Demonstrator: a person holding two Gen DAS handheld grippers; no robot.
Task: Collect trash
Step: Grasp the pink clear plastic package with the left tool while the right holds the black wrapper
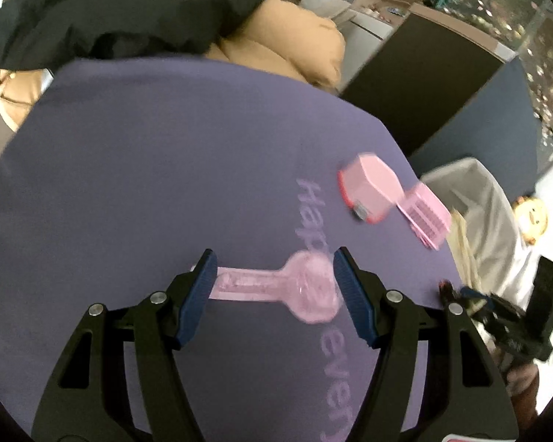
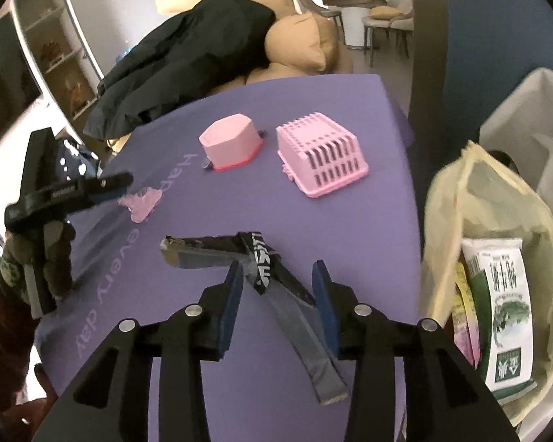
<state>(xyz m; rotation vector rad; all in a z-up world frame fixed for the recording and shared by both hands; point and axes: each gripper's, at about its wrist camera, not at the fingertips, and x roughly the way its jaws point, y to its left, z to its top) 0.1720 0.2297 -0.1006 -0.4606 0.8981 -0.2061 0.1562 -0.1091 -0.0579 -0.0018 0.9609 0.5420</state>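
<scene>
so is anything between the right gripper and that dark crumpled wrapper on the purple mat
Nothing visible. The right gripper is open, hanging right over the dark crumpled wrapper on the purple mat. The pink slatted basket sits farther back, clear of the path.

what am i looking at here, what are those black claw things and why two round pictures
The black claws are hand-held grippers, one in each of a person's hands; there is no robot. Each round picture comes from a fisheye camera on one gripper, looking along its fingers.

The left gripper is open above a pink spoon-like piece on the purple mat. The right gripper is open too, with a dark crumpled wrapper lying between its fingers, not squeezed.

Also on the mat: a pink tub and a pink slotted basket, both upside down. Beside the mat stands a yellowish bag already holding packets.
</scene>
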